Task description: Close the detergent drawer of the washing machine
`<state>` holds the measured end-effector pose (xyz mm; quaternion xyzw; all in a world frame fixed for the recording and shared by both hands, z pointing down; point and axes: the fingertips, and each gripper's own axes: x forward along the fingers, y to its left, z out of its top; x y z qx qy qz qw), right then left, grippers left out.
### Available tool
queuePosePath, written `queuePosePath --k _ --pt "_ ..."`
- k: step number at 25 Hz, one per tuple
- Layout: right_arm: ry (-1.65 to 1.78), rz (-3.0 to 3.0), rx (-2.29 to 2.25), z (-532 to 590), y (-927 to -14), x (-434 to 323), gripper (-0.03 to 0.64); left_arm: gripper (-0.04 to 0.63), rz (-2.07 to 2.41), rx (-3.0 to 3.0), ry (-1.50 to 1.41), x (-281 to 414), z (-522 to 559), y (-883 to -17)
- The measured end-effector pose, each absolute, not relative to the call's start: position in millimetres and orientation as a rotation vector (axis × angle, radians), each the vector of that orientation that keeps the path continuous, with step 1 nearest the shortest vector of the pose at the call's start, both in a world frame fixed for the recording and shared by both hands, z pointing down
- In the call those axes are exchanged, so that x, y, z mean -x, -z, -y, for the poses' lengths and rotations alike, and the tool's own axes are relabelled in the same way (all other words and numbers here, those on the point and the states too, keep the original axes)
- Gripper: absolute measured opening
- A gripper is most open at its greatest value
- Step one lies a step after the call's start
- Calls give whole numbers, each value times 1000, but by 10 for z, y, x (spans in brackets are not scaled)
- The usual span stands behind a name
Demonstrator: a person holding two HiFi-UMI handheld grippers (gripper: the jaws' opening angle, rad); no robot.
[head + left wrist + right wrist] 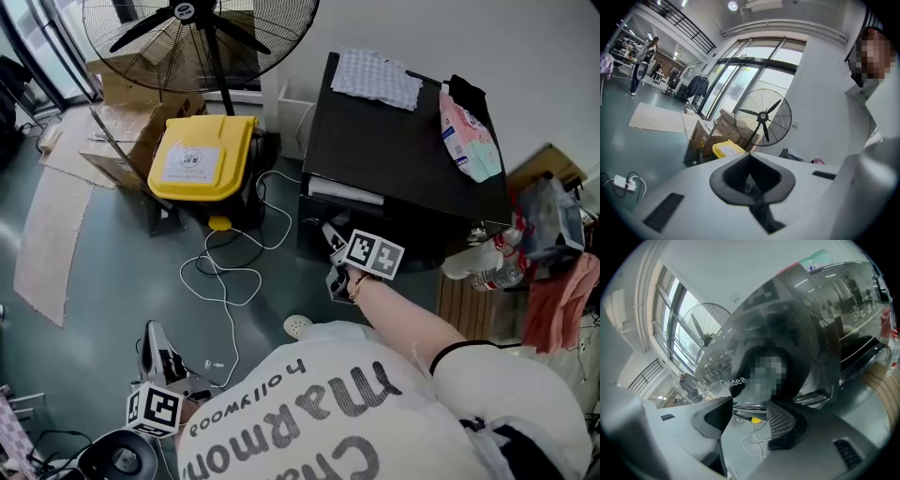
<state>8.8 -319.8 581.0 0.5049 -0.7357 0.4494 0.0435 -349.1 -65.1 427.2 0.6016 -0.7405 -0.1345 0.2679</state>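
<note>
The black washing machine (394,141) stands at the upper right of the head view. Its pale detergent drawer (345,192) sticks out of the front at the top left corner. My right gripper (334,264) hangs just below and in front of that drawer, apart from it, jaws open and empty. In the right gripper view the gripper (750,420) faces the machine's glossy round door (797,333), with floor and cable showing between its pads (785,423). My left gripper (155,349) is low at the bottom left, far from the machine; its pads (740,176) meet with nothing between them.
A yellow bin (202,155) and a big standing fan (202,28) are left of the machine, beside cardboard boxes (122,117). A white cable (225,277) loops over the floor. A checked cloth (377,77) and a pink packet (469,136) lie on the machine. Bottles (487,264) stand at its right.
</note>
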Motion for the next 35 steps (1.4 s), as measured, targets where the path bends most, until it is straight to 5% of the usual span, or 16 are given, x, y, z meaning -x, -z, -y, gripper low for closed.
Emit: queuePosePath --k 35 --pt "-1424 2249 -1551 3379 -5776 -102 232 8 2026 -1596 382 3486 688 -4296"
